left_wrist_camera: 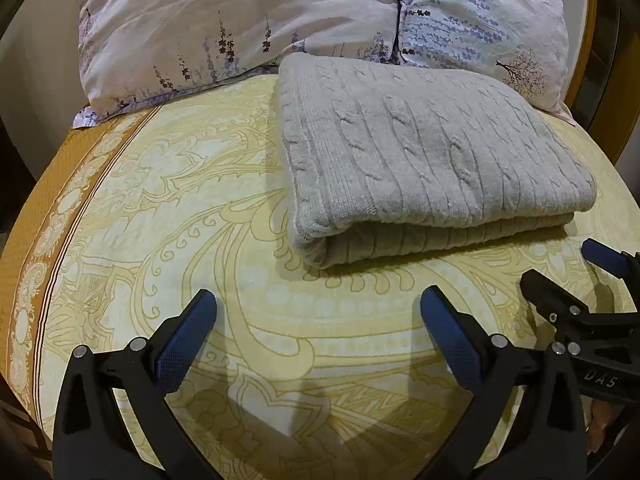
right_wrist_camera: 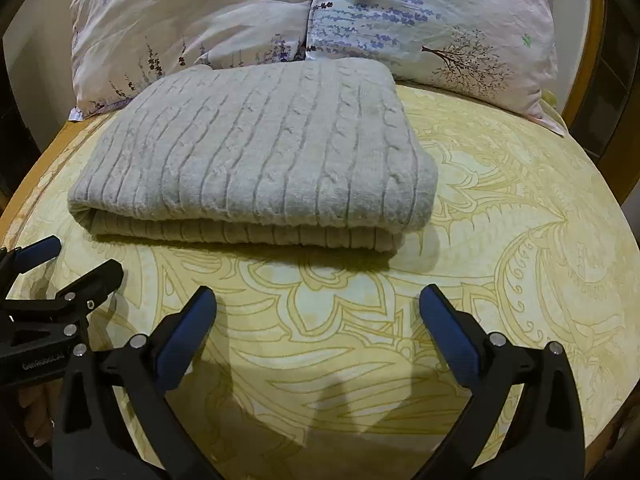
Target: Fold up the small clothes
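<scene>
Grey cable-knit sweater (left_wrist_camera: pixel 432 152) lies folded near the patterned yellow bedspread's (left_wrist_camera: pixel 200 200) head edge. Left gripper (left_wrist_camera: pixel 318 320) and right gripper (right_wrist_camera: pixel 318 320) gape empty; best to square its corners gently.

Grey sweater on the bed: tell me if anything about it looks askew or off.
Nothing stands out. The grey sweater lies folded flat on the yellow bedspread, edges fairly even, below the pillows. Both grippers, left and right, are open and apart from it.
</scene>
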The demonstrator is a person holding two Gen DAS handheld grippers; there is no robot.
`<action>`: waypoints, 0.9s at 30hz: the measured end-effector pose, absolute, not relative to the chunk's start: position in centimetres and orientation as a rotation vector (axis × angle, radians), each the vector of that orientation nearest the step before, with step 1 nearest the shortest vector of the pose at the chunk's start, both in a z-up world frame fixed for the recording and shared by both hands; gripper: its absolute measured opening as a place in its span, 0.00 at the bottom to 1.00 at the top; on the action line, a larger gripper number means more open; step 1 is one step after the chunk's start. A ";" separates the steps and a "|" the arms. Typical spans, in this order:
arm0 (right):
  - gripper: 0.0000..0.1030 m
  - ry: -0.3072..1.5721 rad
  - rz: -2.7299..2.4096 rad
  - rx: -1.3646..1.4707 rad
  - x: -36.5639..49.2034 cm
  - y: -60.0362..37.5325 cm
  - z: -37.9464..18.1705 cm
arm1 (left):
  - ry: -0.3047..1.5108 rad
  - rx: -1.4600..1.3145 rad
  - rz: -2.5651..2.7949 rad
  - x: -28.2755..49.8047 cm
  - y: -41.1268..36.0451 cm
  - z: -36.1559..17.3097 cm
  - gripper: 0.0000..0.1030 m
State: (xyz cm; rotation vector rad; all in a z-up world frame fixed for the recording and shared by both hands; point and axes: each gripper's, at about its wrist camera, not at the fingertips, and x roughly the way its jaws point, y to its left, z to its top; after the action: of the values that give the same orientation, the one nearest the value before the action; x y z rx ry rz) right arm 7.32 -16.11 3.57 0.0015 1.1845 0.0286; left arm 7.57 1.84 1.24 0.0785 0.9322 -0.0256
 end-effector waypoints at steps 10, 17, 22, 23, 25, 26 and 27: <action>0.98 1.181 0.022 0.003 7.2 -16.3 3.6 | 0.931 0.078 -0.028 7.8 1.9 1.2 0.99; 0.98 1.181 0.024 0.002 7.2 -16.3 3.5 | 0.932 0.077 -0.027 7.7 1.9 1.3 0.99; 0.98 1.181 0.024 0.002 7.2 -16.3 3.5 | 0.934 0.074 -0.022 7.7 1.9 1.2 0.99; 0.98 1.181 0.024 0.002 7.2 -16.3 3.5 | 0.935 0.074 -0.023 7.8 1.9 1.2 0.99; 0.98 1.181 0.024 0.002 7.2 -16.3 3.5 | 0.935 0.074 -0.023 7.8 1.9 1.2 0.99; 0.98 1.181 0.024 0.002 7.2 -16.3 3.5 | 0.935 0.074 -0.023 7.8 1.9 1.2 0.99; 0.98 1.181 0.024 0.002 7.2 -16.3 3.5 | 0.935 0.073 -0.022 7.8 1.9 1.2 0.99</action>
State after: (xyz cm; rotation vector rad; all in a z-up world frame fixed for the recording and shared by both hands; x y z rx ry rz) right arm 7.18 -16.34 3.52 0.0024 1.1811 0.0235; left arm 7.76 1.91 1.23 0.0734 0.9354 -0.0224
